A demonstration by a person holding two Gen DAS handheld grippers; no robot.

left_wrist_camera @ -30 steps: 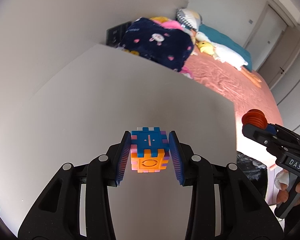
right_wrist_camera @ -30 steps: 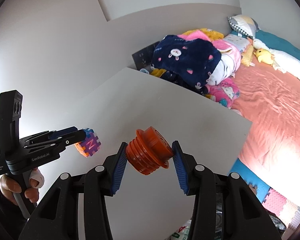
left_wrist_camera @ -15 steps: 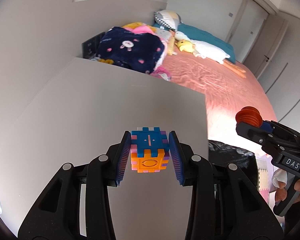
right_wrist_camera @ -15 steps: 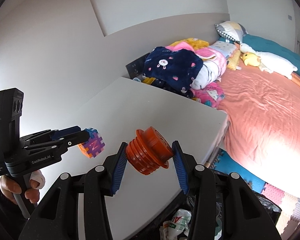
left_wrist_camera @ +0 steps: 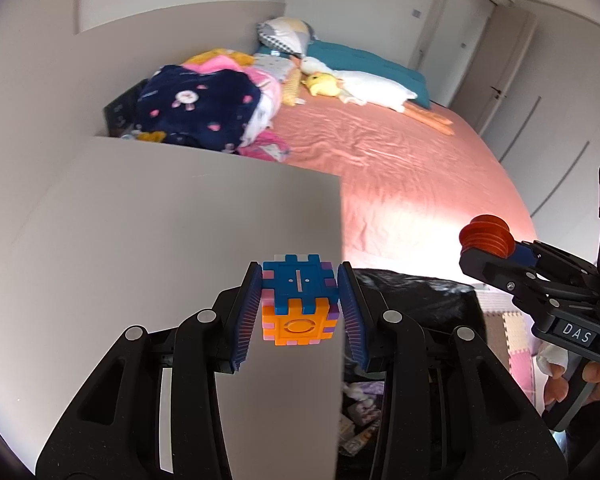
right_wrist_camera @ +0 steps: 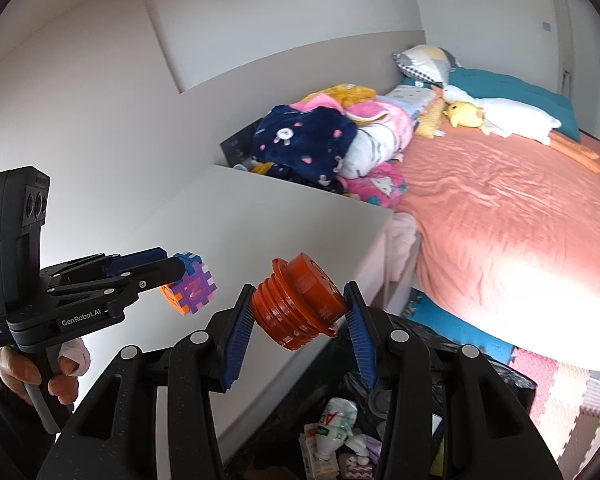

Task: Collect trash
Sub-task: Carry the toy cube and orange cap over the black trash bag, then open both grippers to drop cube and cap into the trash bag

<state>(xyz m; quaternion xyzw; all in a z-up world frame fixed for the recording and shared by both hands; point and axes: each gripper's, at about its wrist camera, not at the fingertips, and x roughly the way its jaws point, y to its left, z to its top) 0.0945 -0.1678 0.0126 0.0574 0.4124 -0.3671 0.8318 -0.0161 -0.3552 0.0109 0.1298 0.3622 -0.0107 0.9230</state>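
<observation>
My left gripper (left_wrist_camera: 299, 307) is shut on a small puzzle cube (left_wrist_camera: 299, 305) of blue, orange, pink and purple foam pieces, held in the air at the right edge of the white table (left_wrist_camera: 160, 232). The cube also shows in the right wrist view (right_wrist_camera: 191, 289). My right gripper (right_wrist_camera: 300, 307) is shut on an orange ribbed plastic cap (right_wrist_camera: 300, 305), held above the black trash bag (right_wrist_camera: 488, 364). The cap also shows in the left wrist view (left_wrist_camera: 485, 236). The bag (left_wrist_camera: 416, 292) holds a crushed bottle (right_wrist_camera: 336, 420) and wrappers.
A bed with a salmon sheet (right_wrist_camera: 508, 216) stands beyond the table. A pile of clothes (right_wrist_camera: 320, 148), pillows and plush toys (right_wrist_camera: 500, 114) lie at its head. Coloured foam floor mats (right_wrist_camera: 548, 376) lie beside the bag.
Both grippers have moved right, off the table toward the trash bag, each still holding its item. The bag and its contents have come into view below.
</observation>
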